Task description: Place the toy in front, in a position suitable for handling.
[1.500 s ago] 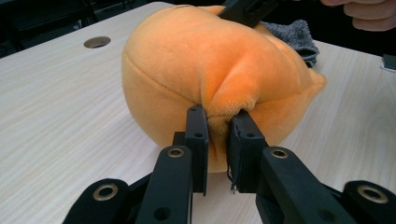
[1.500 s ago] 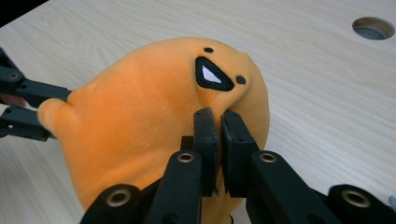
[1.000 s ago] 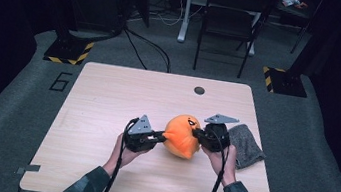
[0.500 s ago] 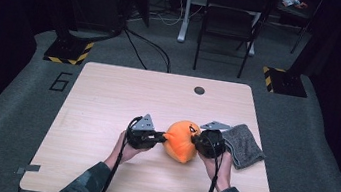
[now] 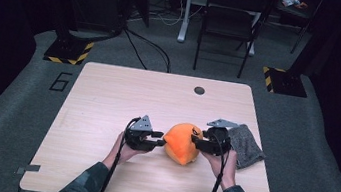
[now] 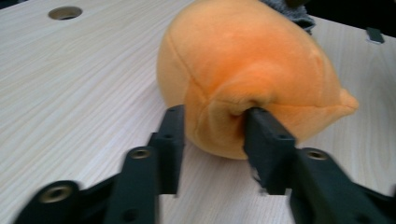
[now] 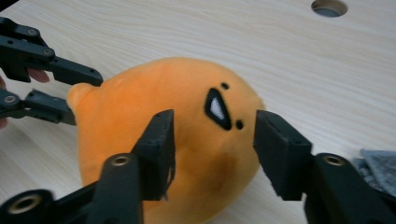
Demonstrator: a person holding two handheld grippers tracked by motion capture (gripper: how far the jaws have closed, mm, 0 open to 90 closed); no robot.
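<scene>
Lit evenly from above, table [image 5: 107, 97] bright, floor and surroundings dim to black. Soft, coarse high view, faint shadows under plush [image 5: 181, 142]. Motion-blurred at right jaw in left gripper view; defocused nearest each gripper's base, sharper past the tips.

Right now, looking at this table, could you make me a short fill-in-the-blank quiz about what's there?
1. The plush toy between the two grippers is coloured ____.
2. The grey cloth lies beside the ____ gripper.
3. The toy's little face shows in the ____ gripper view.
4. The round hole is in the ____.

Missing words: orange; right; right; table
</scene>
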